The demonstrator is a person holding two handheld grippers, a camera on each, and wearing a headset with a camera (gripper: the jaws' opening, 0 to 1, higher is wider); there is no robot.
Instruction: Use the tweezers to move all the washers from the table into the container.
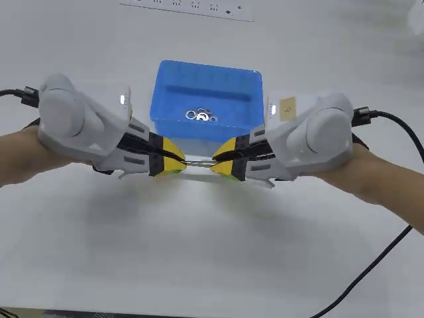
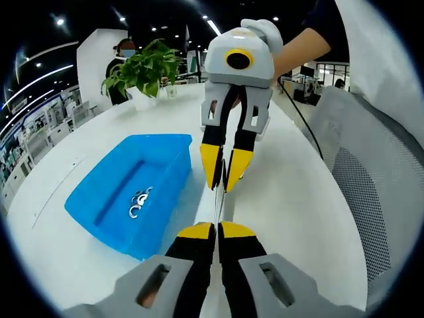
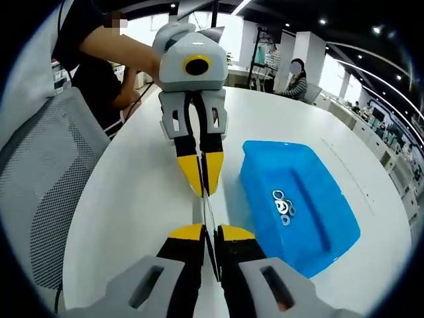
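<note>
Near side of container (image 1: pixel 205 69): L gripper (image 1: pixel 179 161) & R gripper (image 1: pixel 218 163) both clamped on tweezers (image 1: pixel 199 162); hold level, release one end only.

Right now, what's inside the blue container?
A small cluster of metal washers lies on the floor of the blue container. They overlap, so anything beneath the top ones is covered, and the exact count cannot be told.

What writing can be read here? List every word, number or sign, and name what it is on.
No text here is legible.
Small tan sticker on the right tongs: it carries a dark mark, too small and blurred to read.
</note>
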